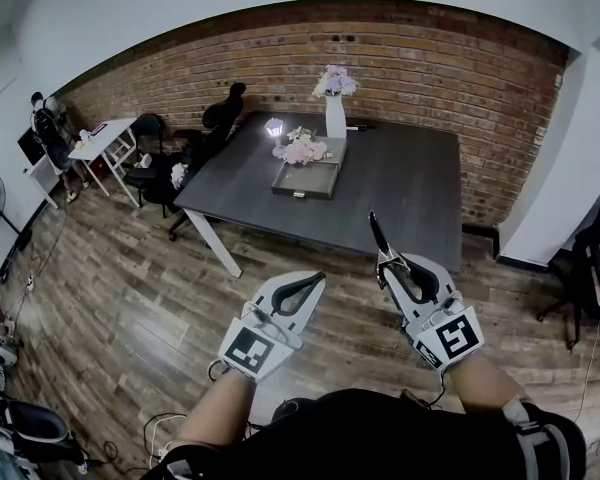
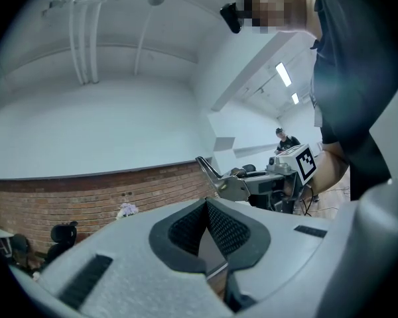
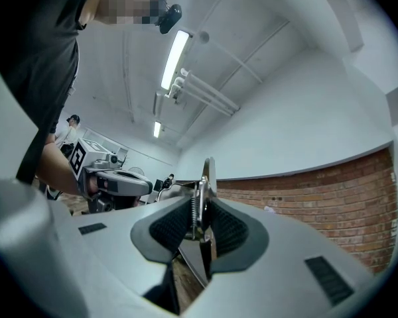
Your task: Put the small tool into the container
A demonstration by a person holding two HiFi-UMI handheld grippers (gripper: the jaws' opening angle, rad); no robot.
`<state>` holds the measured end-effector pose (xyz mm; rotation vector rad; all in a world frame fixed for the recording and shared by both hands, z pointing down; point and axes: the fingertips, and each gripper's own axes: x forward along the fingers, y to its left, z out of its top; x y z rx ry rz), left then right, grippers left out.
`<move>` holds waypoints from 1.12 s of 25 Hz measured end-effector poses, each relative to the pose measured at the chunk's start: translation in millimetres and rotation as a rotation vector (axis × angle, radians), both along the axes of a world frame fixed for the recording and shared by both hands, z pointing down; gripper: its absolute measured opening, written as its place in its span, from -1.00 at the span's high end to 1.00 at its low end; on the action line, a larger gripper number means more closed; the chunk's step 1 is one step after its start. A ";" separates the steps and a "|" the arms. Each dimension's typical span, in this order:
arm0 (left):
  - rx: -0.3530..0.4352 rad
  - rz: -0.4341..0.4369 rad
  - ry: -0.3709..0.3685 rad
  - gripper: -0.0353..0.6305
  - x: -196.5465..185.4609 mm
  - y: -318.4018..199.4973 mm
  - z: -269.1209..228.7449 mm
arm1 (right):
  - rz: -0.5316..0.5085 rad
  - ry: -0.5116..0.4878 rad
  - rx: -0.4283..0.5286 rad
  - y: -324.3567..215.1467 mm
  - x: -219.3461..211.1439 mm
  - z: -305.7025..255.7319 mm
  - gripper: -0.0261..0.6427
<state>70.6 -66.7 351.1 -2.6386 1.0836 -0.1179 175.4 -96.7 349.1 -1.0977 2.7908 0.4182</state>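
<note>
- One tool (image 1: 376, 230) is in play, and it is clamped between the pads of the right gripper (image 1: 387, 260), held in the air in front of the person and above the wooden floor.
- Seen along those jaws, they are closed on the tool's lower part, where a spring shows. Its dark end sticks out beyond them.
- Beside it, the left gripper (image 1: 318, 278) has its jaws together at the tips with nothing between them.
- Well apart from both, the container (image 1: 310, 180) lies on the dark table (image 1: 410, 183), and flowers (image 1: 300, 150) fill its far end.
- The step in hand looks like carrying. I think the person should walk up to the table, keep the grip firm, and lower the tool over the bare near part of the container before opening the jaws. Releasing low would stop it from bouncing out.
- The tool's long axis runs out of the jaws, almost in line with them. Its free end points up and forward, toward the table and away from the person.
</note>
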 end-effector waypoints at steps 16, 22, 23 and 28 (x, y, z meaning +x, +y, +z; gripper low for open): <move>-0.026 0.013 0.024 0.87 -3.8 -15.6 6.5 | 0.026 -0.007 -0.030 -13.1 -2.4 8.0 0.67; -0.029 0.037 0.019 0.87 1.3 -26.2 12.7 | 0.027 -0.004 -0.026 -18.7 -5.5 12.1 0.66; -0.031 0.038 0.024 0.87 0.1 -28.1 13.0 | 0.028 -0.004 -0.029 -20.9 -6.8 12.6 0.66; -0.049 0.028 0.043 0.87 -14.9 -42.5 13.9 | 0.033 -0.015 -0.047 -35.5 -14.9 12.8 0.67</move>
